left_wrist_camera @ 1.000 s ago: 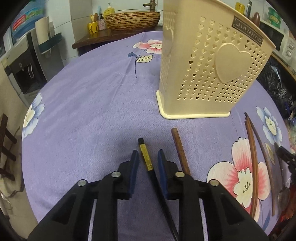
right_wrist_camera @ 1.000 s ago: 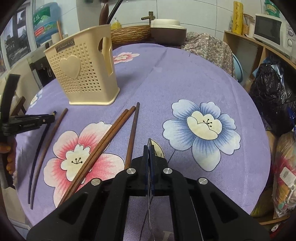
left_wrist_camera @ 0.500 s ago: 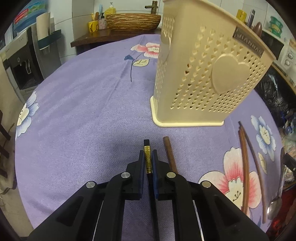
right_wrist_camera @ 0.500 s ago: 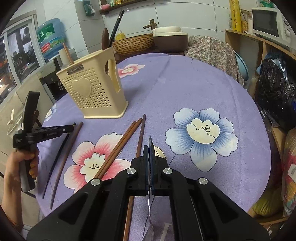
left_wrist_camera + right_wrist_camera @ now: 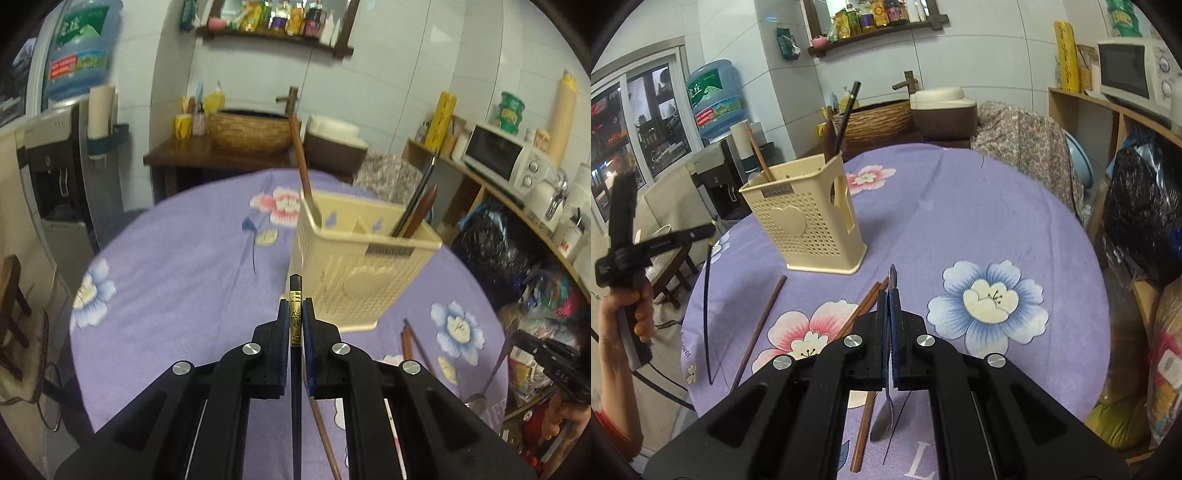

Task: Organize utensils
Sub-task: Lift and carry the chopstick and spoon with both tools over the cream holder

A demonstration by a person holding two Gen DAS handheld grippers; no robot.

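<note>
Both views carry strong fisheye bending, with black vignette corners and walls curving toward the edges; light is even, soft indoor light, somewhat dim and cool in the left wrist view, brighter in the right wrist view; the left wrist view is smeared by motion, so the cream utensil basket [image 5: 360,266] and the wall shelf [image 5: 273,35] look soft, while the left gripper [image 5: 295,317] stays crisp; the right wrist view is sharper, with the purple tablecloth [image 5: 979,221] clearly textured; the basket there casts a faint shadow to its right; the window [image 5: 639,122] at left shows daylight; small highlights glint on the gripper screws.
</note>
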